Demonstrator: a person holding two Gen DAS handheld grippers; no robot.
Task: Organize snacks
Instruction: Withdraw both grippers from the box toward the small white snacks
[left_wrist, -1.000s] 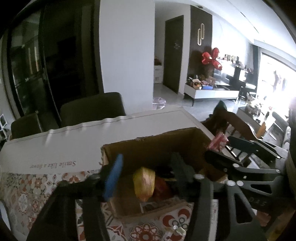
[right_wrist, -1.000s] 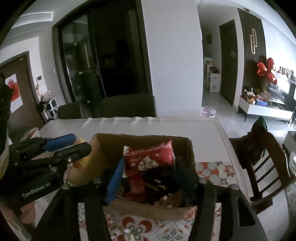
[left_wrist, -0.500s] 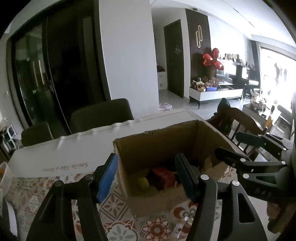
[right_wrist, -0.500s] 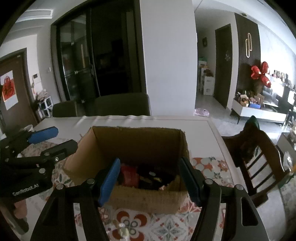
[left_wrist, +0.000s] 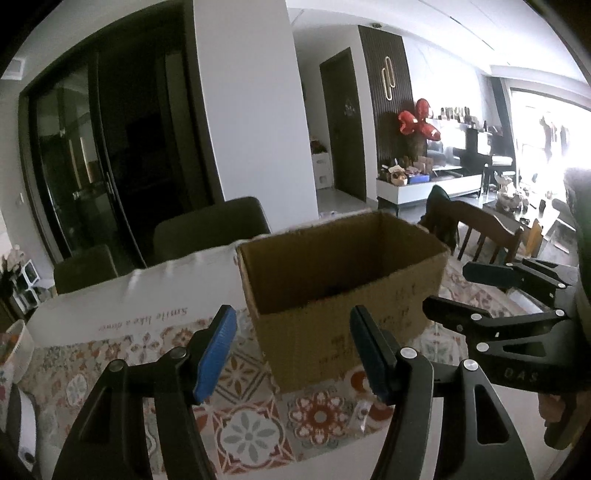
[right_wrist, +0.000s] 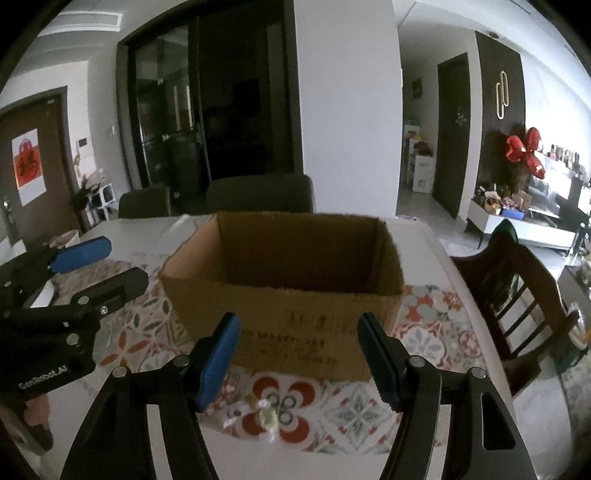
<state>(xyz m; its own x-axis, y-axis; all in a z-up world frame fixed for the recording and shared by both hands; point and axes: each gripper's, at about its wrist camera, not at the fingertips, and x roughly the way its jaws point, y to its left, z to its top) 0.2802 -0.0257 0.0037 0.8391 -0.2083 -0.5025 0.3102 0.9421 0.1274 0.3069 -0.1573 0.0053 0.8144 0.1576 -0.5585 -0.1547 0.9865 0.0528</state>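
Observation:
An open brown cardboard box (left_wrist: 343, 295) (right_wrist: 288, 291) stands on the patterned tablecloth. Its inside is dark and the snacks in it are hidden from this angle. My left gripper (left_wrist: 295, 349) is open and empty, in front of the box's near wall. My right gripper (right_wrist: 299, 354) is open and empty, also in front of the box. A small clear-wrapped sweet (right_wrist: 267, 417) (left_wrist: 364, 411) lies on the cloth just before the box. Each gripper shows in the other's view: the right one (left_wrist: 469, 291), the left one (right_wrist: 96, 266).
The white table (right_wrist: 417, 236) has a floral cloth (left_wrist: 251, 435) under the box. Dark chairs (right_wrist: 258, 194) stand at the far side, a wooden chair (right_wrist: 517, 288) at the right. A bowl (left_wrist: 14, 341) sits at the left edge.
Both grippers let go of their snack packs into the box, opened, then pulled back and lower; the box interior has dropped out of sight.

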